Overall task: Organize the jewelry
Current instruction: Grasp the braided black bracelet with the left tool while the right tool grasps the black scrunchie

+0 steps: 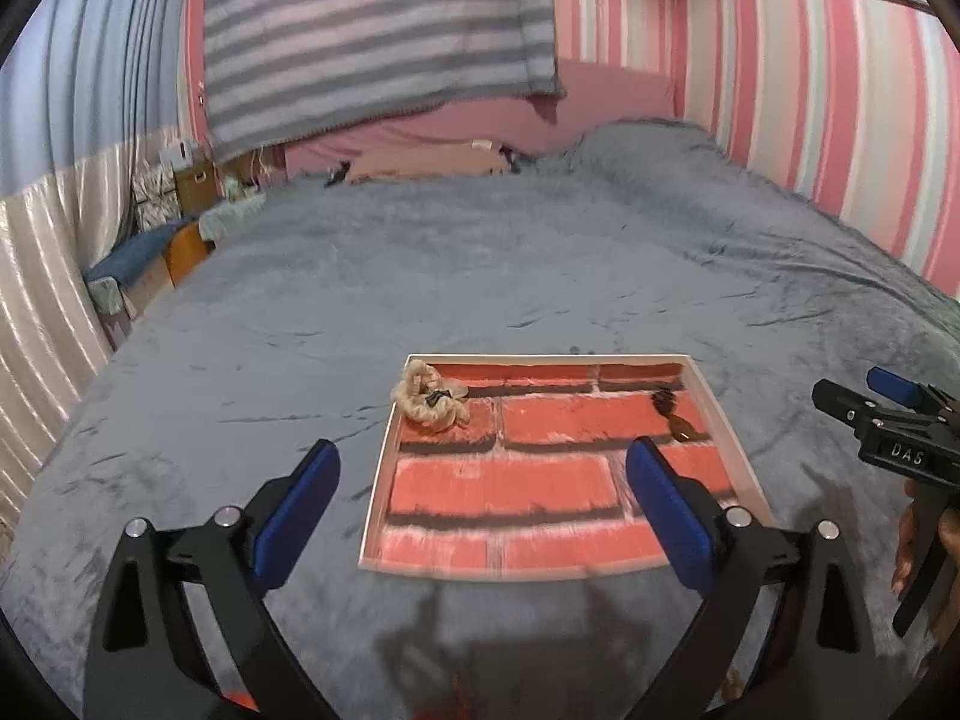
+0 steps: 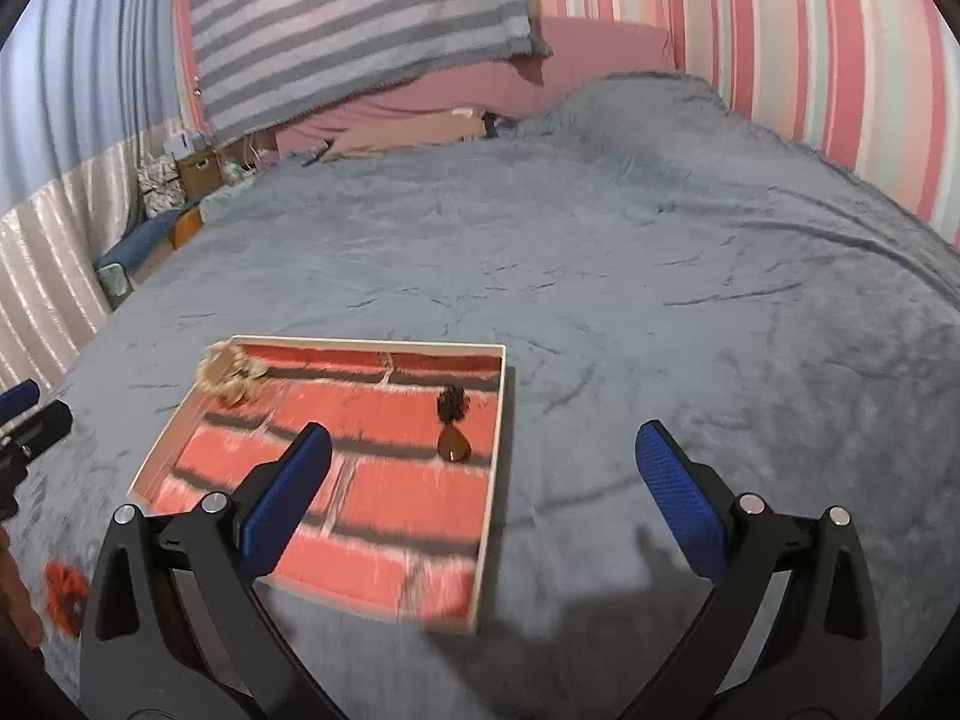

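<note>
Hovering over tray [image 1: 729, 426] — left gripper [image 1: 483, 501], right gripper [image 2: 483, 483] jaws spread, empty.

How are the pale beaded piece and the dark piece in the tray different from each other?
The pale beaded piece is cream-coloured and bunched in a heap; the dark piece is black-brown and stretched out, ending in a brown drop shape. The pale piece lies in the far left corner of the tray, partly over its rim; the dark piece lies fully inside, near the right wall. Both rest in the tray's far half, and no gripper touches them.
</note>
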`<state>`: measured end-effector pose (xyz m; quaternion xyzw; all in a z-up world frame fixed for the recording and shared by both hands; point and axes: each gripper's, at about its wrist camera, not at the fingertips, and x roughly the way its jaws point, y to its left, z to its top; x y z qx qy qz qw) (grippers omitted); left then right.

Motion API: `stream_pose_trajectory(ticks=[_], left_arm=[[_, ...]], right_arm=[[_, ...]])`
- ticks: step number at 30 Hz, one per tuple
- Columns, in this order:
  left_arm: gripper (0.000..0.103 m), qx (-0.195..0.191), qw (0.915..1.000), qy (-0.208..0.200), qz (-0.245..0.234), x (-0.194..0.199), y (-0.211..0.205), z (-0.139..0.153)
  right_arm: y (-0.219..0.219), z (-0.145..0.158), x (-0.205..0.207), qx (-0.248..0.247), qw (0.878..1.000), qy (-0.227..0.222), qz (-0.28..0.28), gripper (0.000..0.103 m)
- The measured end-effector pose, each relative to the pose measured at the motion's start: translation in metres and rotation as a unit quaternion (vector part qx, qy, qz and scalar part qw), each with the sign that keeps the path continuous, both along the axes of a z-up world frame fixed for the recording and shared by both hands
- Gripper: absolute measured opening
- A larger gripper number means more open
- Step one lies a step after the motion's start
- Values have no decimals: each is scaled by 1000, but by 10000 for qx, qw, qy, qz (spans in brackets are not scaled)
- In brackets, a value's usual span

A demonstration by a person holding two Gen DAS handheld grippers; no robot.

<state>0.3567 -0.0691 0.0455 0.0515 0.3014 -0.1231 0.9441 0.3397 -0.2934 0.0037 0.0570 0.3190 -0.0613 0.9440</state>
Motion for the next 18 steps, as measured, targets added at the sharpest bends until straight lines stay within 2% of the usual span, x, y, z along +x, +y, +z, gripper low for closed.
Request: stream_pose_trajectory(ticks=[4,8,12,18], left_arm=[[97,-107,9999,-62,-20,-52,13,8],[98,-46,9997,-190,159,-101,29,1],[98,-16,9994,-140,318,-130,39,-17],[98,-229,9987,20,445,-158,50,-45]], right_arm=[[0,2,-62,-164,9998,-123,-8,99],[3,-11,-114,-309,9994,-163,-72,99],[6,-31,-155,-475,9986,-115,-198,99],[8,-60,-195,-484,9986,-45,-225,99]])
